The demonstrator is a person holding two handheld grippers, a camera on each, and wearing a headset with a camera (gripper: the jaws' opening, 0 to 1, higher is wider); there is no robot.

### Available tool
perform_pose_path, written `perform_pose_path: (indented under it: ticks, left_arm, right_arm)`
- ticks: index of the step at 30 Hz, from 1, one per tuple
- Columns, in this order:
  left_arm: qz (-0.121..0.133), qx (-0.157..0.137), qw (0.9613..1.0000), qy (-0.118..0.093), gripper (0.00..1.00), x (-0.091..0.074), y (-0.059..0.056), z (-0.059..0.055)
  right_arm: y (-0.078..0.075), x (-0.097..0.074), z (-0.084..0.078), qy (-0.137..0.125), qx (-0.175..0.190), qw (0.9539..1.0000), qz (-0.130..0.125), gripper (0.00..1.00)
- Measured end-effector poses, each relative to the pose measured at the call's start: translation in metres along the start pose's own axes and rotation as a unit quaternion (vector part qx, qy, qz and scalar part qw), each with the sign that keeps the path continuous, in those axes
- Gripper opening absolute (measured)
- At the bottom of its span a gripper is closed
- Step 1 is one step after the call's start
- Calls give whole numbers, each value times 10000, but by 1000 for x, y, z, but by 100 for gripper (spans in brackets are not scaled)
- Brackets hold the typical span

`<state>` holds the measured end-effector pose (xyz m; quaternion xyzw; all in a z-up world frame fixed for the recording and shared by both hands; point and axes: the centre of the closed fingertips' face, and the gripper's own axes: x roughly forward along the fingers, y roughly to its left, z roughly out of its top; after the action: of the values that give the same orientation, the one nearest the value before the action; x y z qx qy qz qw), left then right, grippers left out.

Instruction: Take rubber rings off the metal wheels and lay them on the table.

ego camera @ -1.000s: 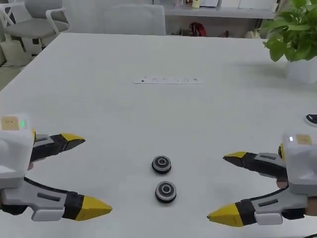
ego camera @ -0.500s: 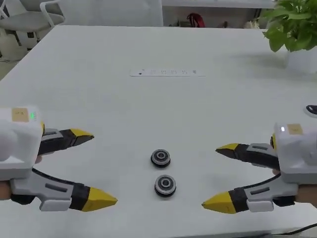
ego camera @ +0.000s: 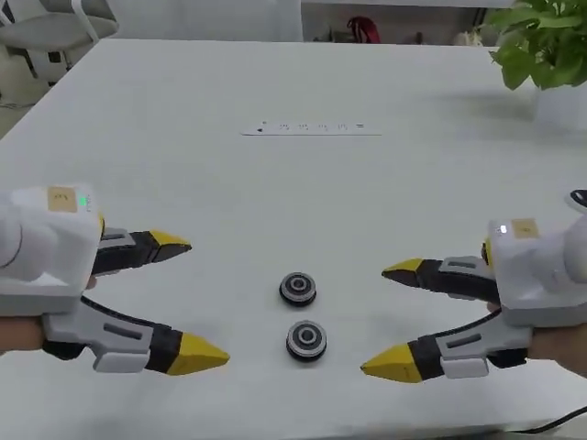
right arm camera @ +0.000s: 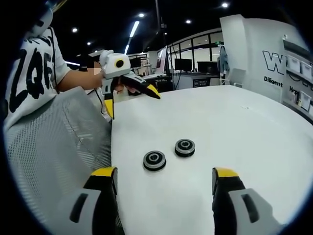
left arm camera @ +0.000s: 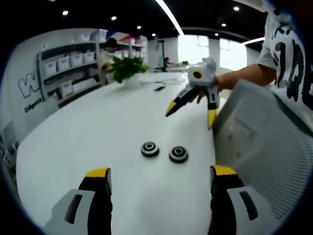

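Two small metal wheels with black rubber rings lie flat on the white table: the far wheel and the near wheel, close to the front edge. My left gripper is open to their left, and my right gripper is open to their right; both hold nothing and sit a short way from the wheels. In the left gripper view the far wheel and near wheel lie ahead of the open jaws, with the right gripper beyond. The right gripper view shows the near wheel, the far wheel and the left gripper.
A flush power strip is set into the table's middle. A potted plant stands at the far right, with a small dark object at the right edge. A mesh chair back stands at the table's near edge.
Both grippers have moved inward toward the two wheels, narrowing the gap on each side. The wheels have not moved; the head camera has shifted slightly.
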<state>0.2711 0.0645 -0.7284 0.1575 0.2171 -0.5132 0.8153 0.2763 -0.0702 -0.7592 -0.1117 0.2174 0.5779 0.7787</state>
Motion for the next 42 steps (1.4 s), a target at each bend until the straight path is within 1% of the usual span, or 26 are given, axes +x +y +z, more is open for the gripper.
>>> perform_pose_path:
  ticks: [5, 10, 12, 16, 20, 23, 25, 27, 30, 34, 37, 39, 42]
  left_arm:
    - [-69, 19, 10000, -10, 82, 4, -1, 2]
    - [-147, 70, 9999, 31, 79, 7, 0, 4]
    - [-193, 83, 9998, 38, 78, 9, -1, 5]
    - [-266, 118, 9996, 69, 76, 14, -2, 5]
    - [-377, 138, 9991, 104, 71, 19, -5, 4]
    - [-429, 158, 9989, 139, 70, 21, -6, 3]
    - [-461, 173, 9987, 162, 70, 23, -6, 2]
    - [-516, 179, 9984, 171, 67, 25, -8, 3]
    - [-540, 265, 9981, 120, 61, 27, -9, 6]
    - [-603, 211, 9979, 122, 61, 32, -10, 7]
    - [-640, 272, 9974, 167, 60, 37, -11, 6]
    - [-664, 290, 9972, 168, 57, 39, -12, 6]
    - [-751, 304, 9965, 181, 57, 44, -14, 6]
  right_arm:
    - [1, 4, 2, -12, -37, 9999, 94, 73]
    - [-1, 8, 0, 69, -126, 9998, 166, 71]
    - [-1, 9, 0, 79, -128, 9997, 196, 68]
    - [1, 14, -3, 145, -180, 9992, 314, 64]
    - [5, 19, -5, 233, -256, 9984, 446, 60]
    - [7, 22, -5, 240, -282, 9979, 530, 58]
    - [9, 24, -7, 306, -326, 9972, 597, 56]
    - [9, 26, -10, 357, -343, 9966, 652, 54]
    - [9, 27, -11, 393, -376, 9961, 698, 49]
    - [9, 30, -11, 391, -355, 9959, 740, 48]
    - [11, 33, -12, 420, -387, 9951, 811, 47]
    - [12, 34, -12, 429, -397, 9947, 840, 46]
    - [12, 38, -13, 441, -423, 9944, 860, 45]
